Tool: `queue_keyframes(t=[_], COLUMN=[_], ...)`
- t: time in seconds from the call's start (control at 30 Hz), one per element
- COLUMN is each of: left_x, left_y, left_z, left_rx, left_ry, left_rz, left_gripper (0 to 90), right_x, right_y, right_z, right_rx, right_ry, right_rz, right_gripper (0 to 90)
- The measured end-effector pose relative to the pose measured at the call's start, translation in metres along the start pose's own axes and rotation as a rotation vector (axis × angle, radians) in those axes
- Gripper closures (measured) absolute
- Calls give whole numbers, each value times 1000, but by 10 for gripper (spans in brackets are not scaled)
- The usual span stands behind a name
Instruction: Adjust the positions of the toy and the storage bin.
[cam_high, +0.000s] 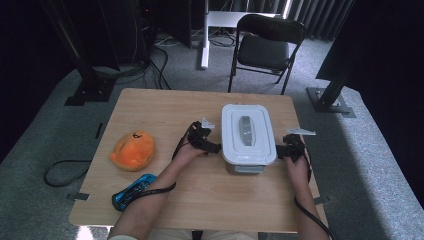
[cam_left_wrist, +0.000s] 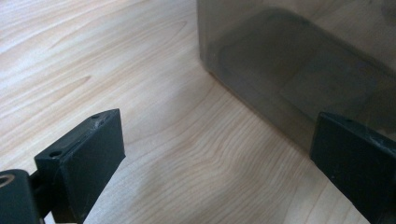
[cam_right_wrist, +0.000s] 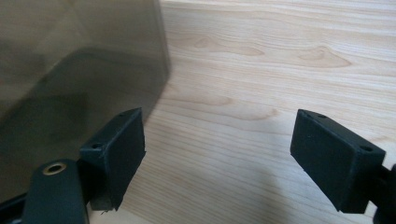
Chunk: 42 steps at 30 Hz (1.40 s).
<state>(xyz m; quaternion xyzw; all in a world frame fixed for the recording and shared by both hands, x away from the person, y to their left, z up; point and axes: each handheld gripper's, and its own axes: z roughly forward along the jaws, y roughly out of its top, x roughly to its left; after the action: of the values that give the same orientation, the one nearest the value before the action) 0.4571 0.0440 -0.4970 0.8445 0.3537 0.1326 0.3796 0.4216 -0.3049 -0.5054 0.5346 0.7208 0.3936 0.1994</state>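
Note:
A clear grey storage box (cam_high: 248, 134) with a white lid and a grey handle stands at the middle right of the wooden table (cam_high: 165, 110). My left gripper (cam_high: 216, 148) sits low at the box's left side, open, jaws wide over bare wood. In the left gripper view the box wall (cam_left_wrist: 299, 70) rises just beyond the open left gripper (cam_left_wrist: 217, 135), nearest its right jaw. My right gripper (cam_high: 281, 151) is at the box's right side, open. In the right gripper view the box wall (cam_right_wrist: 70, 79) stands behind the left jaw of the right gripper (cam_right_wrist: 219, 128), with nothing between the pads.
An orange plush toy (cam_high: 133, 150) lies at the table's left. A blue and black object (cam_high: 134, 191) lies near the front left edge, beside the left forearm. A black folding chair (cam_high: 265, 42) and dark stands are on the floor beyond the table.

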Motion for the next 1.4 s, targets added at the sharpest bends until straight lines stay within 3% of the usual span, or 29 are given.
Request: queue_keyframes(t=[0.13, 0.2, 0.53, 1.4], left_x=[-2, -3, -12, -38], left_y=[3, 4, 1, -26], left_z=[-4, -6, -18, -56], left_rx=[0, 1, 15, 4], left_ry=[2, 5, 11, -30], left_rz=[6, 14, 55, 119], left_gripper=[38, 38, 39, 39], right_x=[6, 9, 19, 51], right_y=[1, 2, 0, -38], right_z=[0, -1, -14, -53], right_rx=[-4, -4, 2, -34], right_ry=[36, 19, 51, 89], right_rz=[-20, -28, -43, -95], right_gripper=[187, 203, 233, 246])
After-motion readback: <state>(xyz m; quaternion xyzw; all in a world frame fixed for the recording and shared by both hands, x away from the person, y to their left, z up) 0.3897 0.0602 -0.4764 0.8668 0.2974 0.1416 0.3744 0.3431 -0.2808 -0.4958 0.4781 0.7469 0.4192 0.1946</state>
